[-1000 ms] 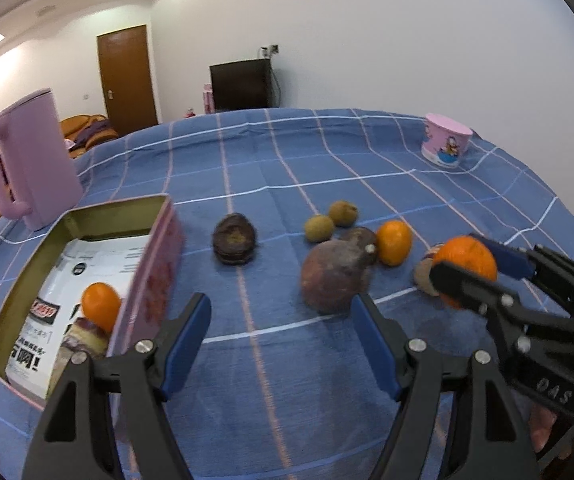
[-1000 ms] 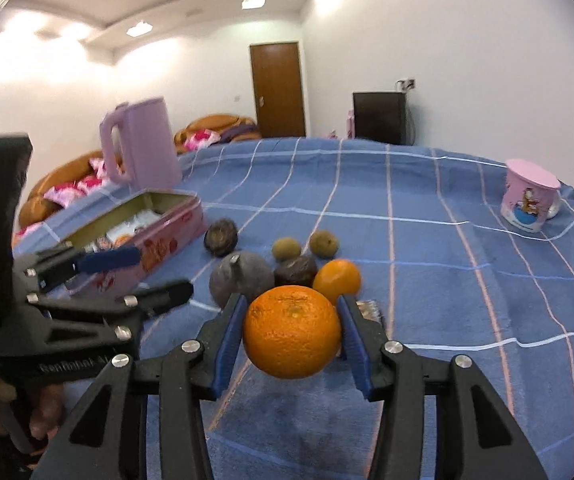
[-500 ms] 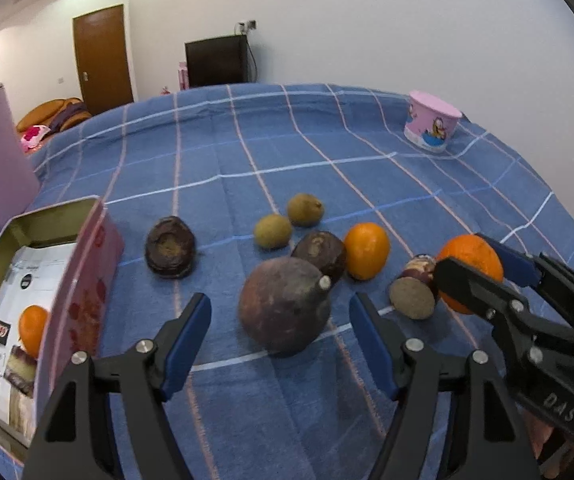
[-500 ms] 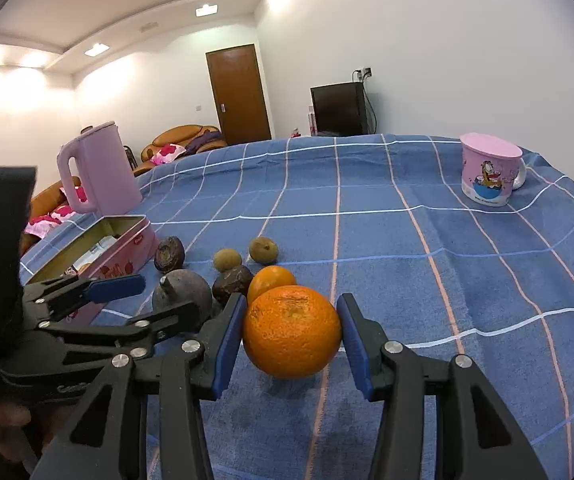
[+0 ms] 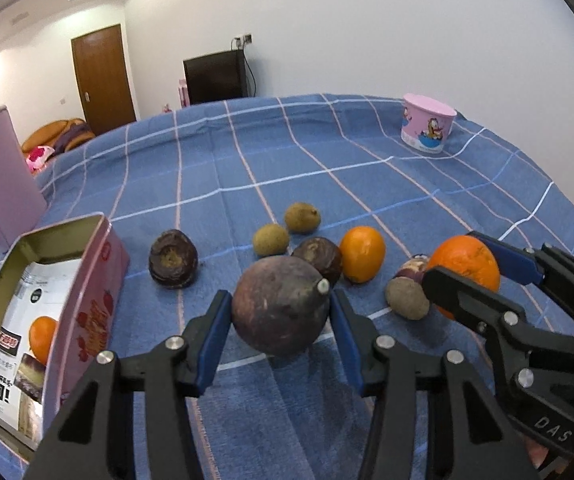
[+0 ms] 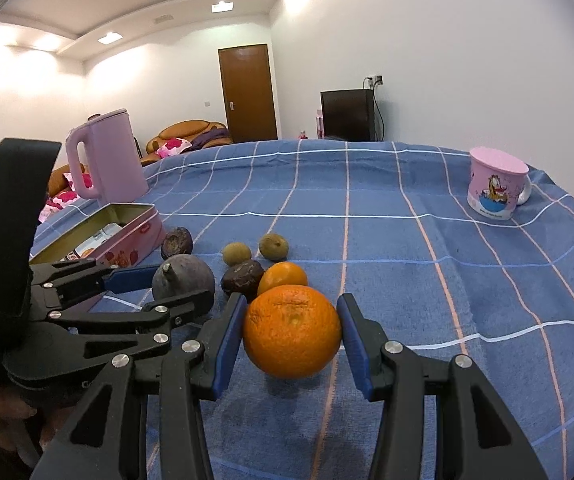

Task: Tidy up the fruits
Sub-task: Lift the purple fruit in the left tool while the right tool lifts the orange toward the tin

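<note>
**Two fruits gripped, tin waiting to the left**

Blue checked tablecloth (image 5: pixel 367 168) carries the loose fruit. Left gripper (image 5: pixel 281 322) is closed around the dark round fruit (image 5: pixel 279 308); right gripper (image 6: pixel 291 330) clamps the big orange (image 6: pixel 291 330). The pink tin (image 5: pixel 87 312) lies left of both — nearer the left gripper. Its far end is cut off.

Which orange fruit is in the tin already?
The small orange lying inside the tin at left; the big one sits in the right gripper, another lies on the cloth.
</note>
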Available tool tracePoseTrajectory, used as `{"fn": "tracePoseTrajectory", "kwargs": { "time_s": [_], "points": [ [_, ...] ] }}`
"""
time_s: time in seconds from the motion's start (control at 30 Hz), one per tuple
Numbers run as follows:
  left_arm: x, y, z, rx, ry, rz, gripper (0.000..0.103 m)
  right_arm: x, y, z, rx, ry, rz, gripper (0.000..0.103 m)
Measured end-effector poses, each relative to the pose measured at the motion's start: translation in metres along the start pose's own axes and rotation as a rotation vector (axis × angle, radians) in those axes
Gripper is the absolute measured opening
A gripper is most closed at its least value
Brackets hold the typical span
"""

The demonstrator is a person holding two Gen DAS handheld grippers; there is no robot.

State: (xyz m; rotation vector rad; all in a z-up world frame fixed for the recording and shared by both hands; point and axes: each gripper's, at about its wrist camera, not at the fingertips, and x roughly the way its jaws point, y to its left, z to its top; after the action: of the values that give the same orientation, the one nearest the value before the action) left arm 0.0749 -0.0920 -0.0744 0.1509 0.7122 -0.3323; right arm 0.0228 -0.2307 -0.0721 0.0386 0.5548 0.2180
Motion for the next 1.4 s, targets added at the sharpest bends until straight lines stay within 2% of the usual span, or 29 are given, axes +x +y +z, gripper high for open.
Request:
{"fn": "tracePoseTrajectory", "kwargs": {
  "time_s": [0.73,1.4],
  "points": [
    [-0.024,0.013,-0.004,-0.059,-0.134,0.014,0.052,-0.015,0.007,-0.003,-0.042,-0.087,0.011,0.049],
    [-0.036,0.015,-0.007,-0.069,-0.196,0.031,0.052,-0.023,0.01,-0.005,-0.057,-0.134,0.015,0.049]
  ]
}}
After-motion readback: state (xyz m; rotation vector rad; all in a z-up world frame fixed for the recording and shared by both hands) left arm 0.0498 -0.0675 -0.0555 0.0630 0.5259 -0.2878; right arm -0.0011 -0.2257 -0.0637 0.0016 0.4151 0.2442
